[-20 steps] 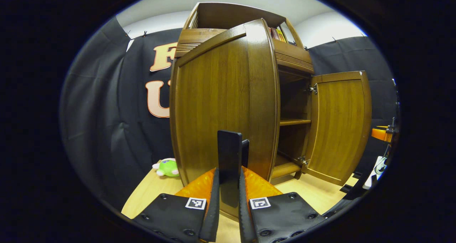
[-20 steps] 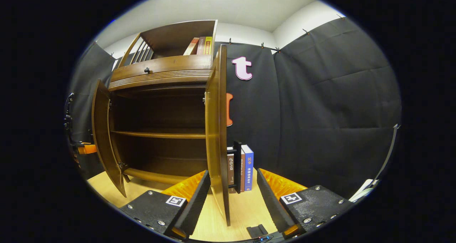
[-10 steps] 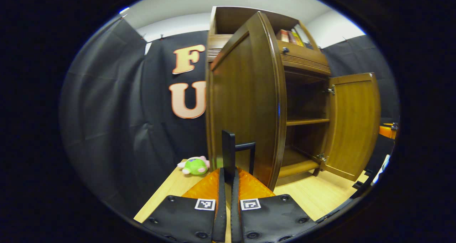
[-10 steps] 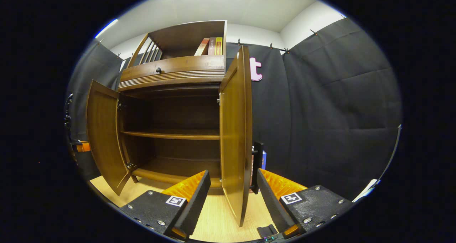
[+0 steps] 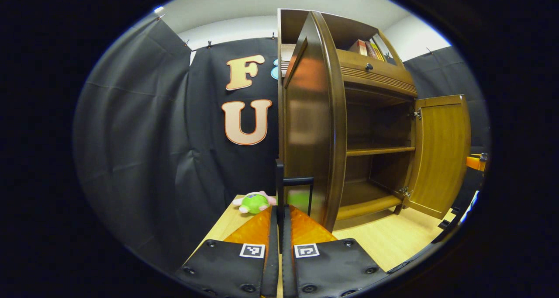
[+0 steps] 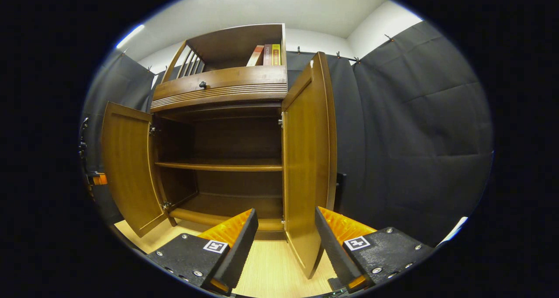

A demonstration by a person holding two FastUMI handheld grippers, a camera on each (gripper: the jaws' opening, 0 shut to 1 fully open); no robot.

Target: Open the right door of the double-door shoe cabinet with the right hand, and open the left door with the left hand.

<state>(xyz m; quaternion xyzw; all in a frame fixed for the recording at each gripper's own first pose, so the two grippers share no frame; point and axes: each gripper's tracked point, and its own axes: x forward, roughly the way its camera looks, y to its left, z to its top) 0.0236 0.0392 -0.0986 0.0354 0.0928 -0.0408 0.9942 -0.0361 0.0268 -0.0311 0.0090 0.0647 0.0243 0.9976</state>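
**— Where do the doors stand, and what are you holding?**

— The shoe cabinet [image 6: 218, 92] sits on the counter [image 6: 270, 272] with both doors swung out. My left gripper [image 5: 279, 228] has its fingers pinched on the black handle [image 5: 279, 180] of the left door [image 5: 312, 127]. My right gripper [image 6: 286, 228] is spread wide, its fingers either side of the right door [image 6: 308, 158] and pressing on nothing.

**— How do they handle?**

— I judge them stiff, solid wood panels on hinges: they swing on an arc, so I follow the arc, not pull straight. The varnish looks glossy and slippery, so the handle is the place to grip, not the edge.

**— Anything in the way?**

— A green plush toy [image 5: 253, 202] lies on the counter near the left door's outer side; a wider swing might brush it. Books [image 6: 266, 55] on the top shelf are well clear.
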